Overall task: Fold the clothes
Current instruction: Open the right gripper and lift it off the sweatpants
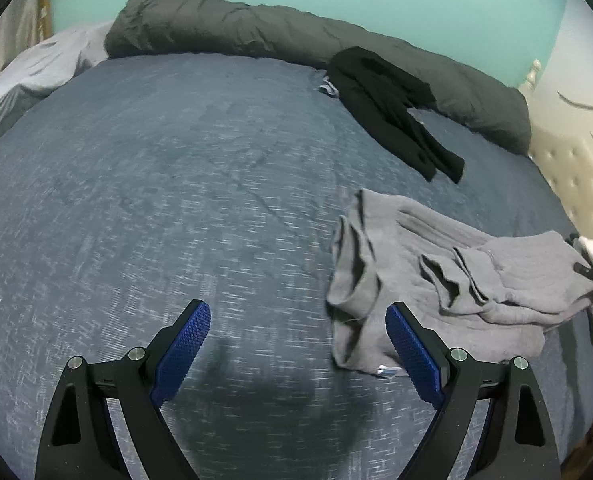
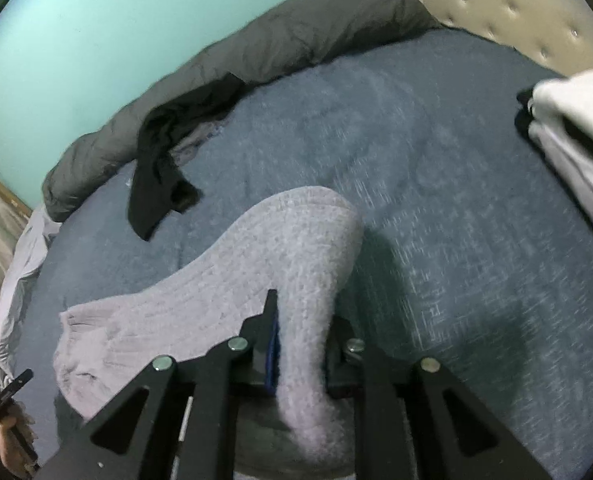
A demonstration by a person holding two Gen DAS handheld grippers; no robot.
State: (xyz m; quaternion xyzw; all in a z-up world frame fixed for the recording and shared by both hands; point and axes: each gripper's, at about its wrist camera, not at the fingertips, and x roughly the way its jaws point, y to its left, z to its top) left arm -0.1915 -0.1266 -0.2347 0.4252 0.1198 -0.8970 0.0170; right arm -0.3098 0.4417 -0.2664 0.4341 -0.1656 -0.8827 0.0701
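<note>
Holding one grey knit garment (image 2: 232, 280), your right gripper (image 2: 296, 344) has its jaws pinched on a bunched fold, the rest trailing onto the blue bed cover (image 1: 136, 184). Your left gripper (image 1: 298, 332) hovers with jaws spread wide, gripping nothing. One black garment (image 1: 392, 108) lies apart near the dark rolled duvet (image 1: 232, 28). One folded stack (image 2: 576, 136) sits at the right-wrist view's edge.
</note>
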